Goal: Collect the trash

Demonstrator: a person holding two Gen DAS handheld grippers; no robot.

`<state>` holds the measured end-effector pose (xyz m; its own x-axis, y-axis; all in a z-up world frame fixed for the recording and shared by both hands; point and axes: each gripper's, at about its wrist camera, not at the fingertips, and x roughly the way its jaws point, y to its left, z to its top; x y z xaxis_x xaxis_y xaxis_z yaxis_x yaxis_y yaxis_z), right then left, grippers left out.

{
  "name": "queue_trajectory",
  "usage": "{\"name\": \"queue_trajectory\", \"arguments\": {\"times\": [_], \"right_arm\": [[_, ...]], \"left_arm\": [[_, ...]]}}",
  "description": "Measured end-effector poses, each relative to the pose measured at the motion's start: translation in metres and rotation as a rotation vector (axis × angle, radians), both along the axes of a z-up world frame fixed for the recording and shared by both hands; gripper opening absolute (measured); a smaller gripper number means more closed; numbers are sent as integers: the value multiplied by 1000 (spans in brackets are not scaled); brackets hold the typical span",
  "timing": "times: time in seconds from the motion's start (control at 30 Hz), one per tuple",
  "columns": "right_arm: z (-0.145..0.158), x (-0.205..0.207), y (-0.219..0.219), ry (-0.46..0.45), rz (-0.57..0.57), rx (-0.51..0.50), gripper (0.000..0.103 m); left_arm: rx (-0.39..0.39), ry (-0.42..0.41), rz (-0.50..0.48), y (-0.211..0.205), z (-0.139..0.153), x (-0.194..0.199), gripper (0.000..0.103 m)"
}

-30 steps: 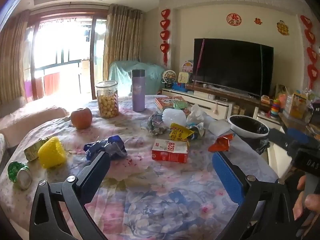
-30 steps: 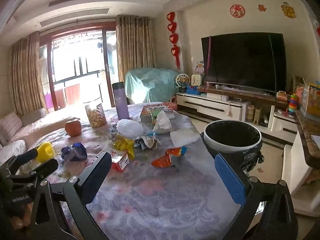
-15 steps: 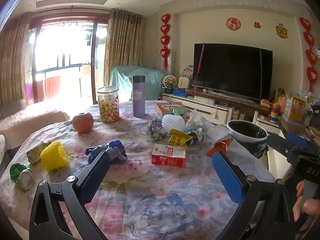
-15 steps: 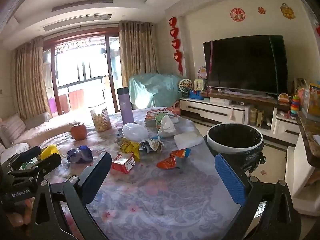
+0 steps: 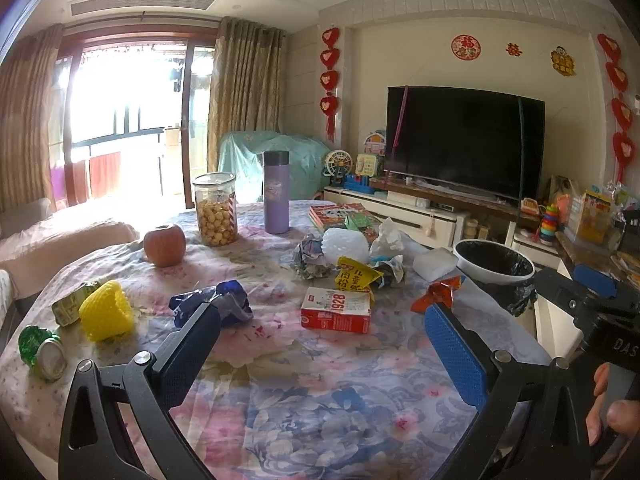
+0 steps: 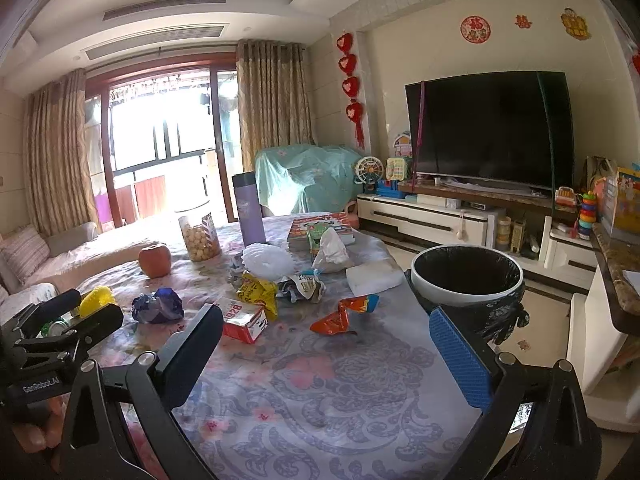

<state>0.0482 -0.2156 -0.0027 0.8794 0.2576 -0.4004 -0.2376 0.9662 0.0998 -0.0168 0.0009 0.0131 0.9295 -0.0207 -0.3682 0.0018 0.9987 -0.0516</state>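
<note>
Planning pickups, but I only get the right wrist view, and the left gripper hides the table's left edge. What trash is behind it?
Observer: A green can lies on its side near that edge.
Operator: Anything by the yellow net?
Observer: A green carton lies beside the yellow foam net, partly behind it.
Operator: Is the left gripper carrying anything?
Observer: No, the left gripper is open, with nothing between its fingers.

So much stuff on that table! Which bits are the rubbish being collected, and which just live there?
Rubbish job: orange wrapper, yellow packet, red carton, blue wrapper, crumpled tissue, bin.

Just there: apple, snack jar, purple flask, books.
</note>
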Motion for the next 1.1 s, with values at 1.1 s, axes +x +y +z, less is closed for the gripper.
{"name": "queue_trajectory", "arguments": {"times": [1.1], "right_arm": [[1,1,1,7,13,12,103]], "left_arm": [[-1,9,-1,0,-6,4,102]]}}
